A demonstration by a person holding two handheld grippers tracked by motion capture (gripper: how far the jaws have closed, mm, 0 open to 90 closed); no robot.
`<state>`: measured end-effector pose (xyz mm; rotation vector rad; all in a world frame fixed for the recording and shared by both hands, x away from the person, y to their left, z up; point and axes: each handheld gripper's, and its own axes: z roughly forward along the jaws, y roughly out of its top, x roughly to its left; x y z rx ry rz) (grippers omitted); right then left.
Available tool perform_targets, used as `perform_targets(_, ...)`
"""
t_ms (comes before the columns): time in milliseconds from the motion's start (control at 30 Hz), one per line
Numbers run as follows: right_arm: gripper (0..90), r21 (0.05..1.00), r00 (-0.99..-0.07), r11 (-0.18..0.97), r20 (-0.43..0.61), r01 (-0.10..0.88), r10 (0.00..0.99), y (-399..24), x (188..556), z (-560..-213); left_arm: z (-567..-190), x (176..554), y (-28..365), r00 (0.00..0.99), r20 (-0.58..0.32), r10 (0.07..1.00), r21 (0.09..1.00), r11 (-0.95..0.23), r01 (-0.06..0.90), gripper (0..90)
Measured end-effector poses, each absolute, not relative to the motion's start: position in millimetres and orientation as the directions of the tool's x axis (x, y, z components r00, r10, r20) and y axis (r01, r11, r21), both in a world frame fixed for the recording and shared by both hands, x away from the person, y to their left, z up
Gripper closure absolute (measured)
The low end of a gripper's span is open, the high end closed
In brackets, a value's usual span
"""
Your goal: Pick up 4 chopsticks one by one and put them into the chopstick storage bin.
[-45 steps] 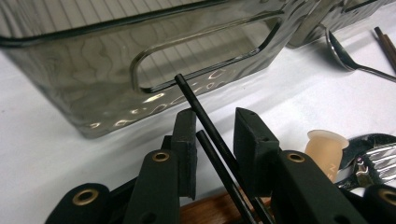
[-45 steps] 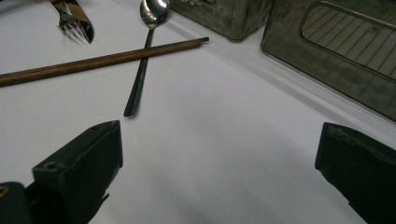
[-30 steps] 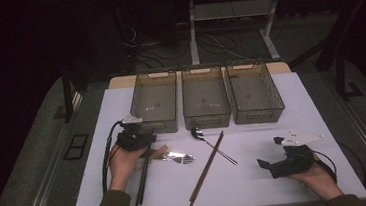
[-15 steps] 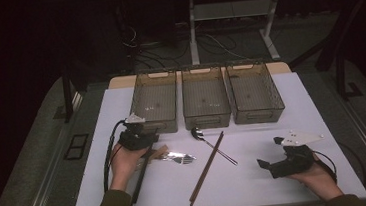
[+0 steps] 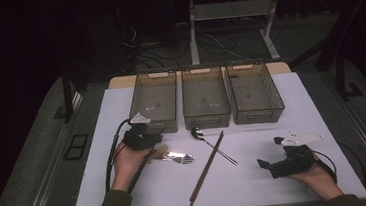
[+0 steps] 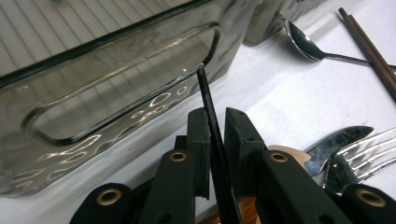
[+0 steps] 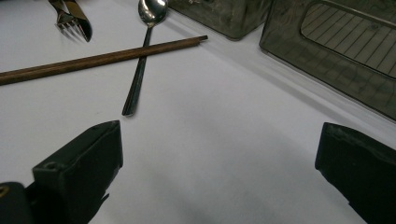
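A thin black stick (image 6: pixel 208 105) is pinched by the left claw (image 6: pixel 215 135), whose jaws have just been closing on it, just in front of the left bin (image 5: pixel 154 101) on the counter (image 5: pixel 257 176), while the right claw (image 7: pixel 219 154) is held spread wide, empty.

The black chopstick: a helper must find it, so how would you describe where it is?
Start at the left bin of three on the white table. In front of it, the left gripper has been closing on a thin black chopstick. Unlike the brown chopsticks, it is black.
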<state>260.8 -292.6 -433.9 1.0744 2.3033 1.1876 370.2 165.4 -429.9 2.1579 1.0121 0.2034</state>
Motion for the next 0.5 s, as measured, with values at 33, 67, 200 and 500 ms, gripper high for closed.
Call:
perform_targets(33, 1.0, 0.801, -0.657, 0.365, 0.047, 0.475, 0.752, -292.6, 260.6, -433.8, -430.1, 370.3, 164.9, 0.682, -0.156, 0.714, 0.676, -0.426, 0.601, 79.9)
perform_targets(67, 1.0, 0.8, -0.657, 0.365, 0.047, 0.476, 0.753, -292.5, 260.5, -433.8, -430.3, 370.2, 164.0, 0.684, -0.157, 0.712, 0.677, -0.426, 0.599, 80.2)
perform_targets(200, 1.0, 0.8, -0.657, 0.365, 0.047, 0.475, 0.752, -292.4, 260.4, -433.8, -430.6, 370.4, 161.5, 0.705, -0.151, 0.693, 0.675, -0.448, 0.585, 81.6)
perform_targets(500, 1.0, 0.803, -0.659, 0.366, 0.045, 0.471, 0.751, -292.7, 260.6, -433.7, -431.3, 370.1, 156.1, 0.737, -0.152, 0.659, 0.673, -0.477, 0.565, 84.7)
